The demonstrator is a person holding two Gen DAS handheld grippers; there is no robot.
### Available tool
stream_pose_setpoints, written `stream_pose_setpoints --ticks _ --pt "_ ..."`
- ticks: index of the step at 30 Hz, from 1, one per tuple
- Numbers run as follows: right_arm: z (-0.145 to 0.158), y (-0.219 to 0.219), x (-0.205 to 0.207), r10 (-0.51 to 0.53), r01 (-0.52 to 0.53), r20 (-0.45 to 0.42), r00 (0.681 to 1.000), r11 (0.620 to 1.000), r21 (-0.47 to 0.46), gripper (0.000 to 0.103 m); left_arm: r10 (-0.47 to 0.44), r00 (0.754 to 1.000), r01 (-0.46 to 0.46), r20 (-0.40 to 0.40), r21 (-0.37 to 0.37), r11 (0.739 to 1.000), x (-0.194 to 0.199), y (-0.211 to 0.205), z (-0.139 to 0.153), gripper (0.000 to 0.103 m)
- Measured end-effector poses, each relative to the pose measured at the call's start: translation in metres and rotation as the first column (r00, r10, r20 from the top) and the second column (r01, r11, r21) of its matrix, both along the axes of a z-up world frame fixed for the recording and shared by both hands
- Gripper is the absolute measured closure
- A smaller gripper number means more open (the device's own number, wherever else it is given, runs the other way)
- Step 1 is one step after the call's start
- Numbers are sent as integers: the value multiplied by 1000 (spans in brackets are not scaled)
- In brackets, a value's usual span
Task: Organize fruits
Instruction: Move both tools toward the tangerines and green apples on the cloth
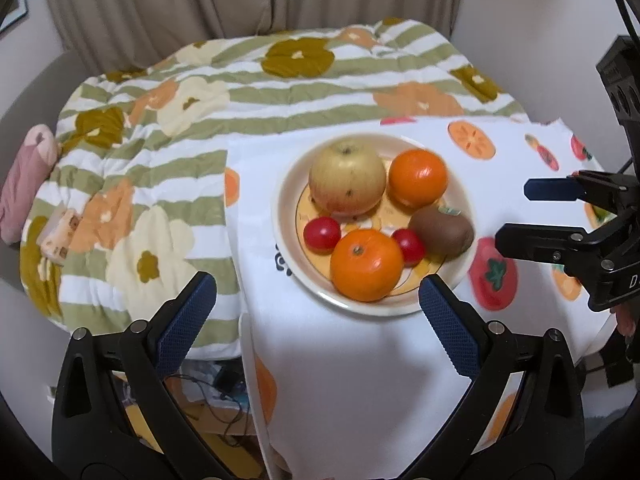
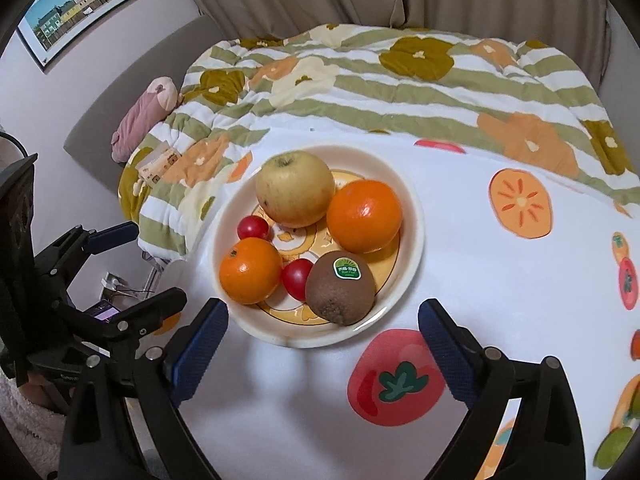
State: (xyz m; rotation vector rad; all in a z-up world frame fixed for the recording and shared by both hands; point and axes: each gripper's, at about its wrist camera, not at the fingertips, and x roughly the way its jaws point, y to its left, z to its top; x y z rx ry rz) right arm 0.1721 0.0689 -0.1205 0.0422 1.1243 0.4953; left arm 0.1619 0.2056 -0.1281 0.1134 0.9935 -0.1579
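A cream plate (image 1: 286, 200) (image 2: 412, 216) on a white fruit-print cloth holds a yellow apple (image 1: 347, 178) (image 2: 295, 189), two oranges (image 1: 366, 265) (image 1: 418, 177) (image 2: 250, 270) (image 2: 364, 216), a brown kiwi (image 1: 441, 233) (image 2: 340, 288) with a green sticker, and two small red tomatoes (image 1: 322, 233) (image 1: 409, 245) (image 2: 253, 228) (image 2: 297, 278). My left gripper (image 1: 318, 308) is open and empty just in front of the plate; it also shows at the left of the right wrist view (image 2: 148, 264). My right gripper (image 2: 322, 334) is open and empty at the plate's near rim; it also shows in the left wrist view (image 1: 516, 214).
The white cloth (image 1: 352, 360) (image 2: 500, 280) covers a small table beside a bed with a striped floral quilt (image 1: 180, 128) (image 2: 400, 92). A pink pillow (image 1: 24, 184) (image 2: 144, 116) lies at the bed's left. Cables (image 1: 224, 400) lie on the floor below the table edge.
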Motion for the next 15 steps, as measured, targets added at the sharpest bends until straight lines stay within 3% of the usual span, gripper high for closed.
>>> stream_pose_setpoints --ticks 15 --pt "58 -83 -46 -124 126 99 987 992 -14 8 -37 995 39 91 -29 999 -29 -71 52 0"
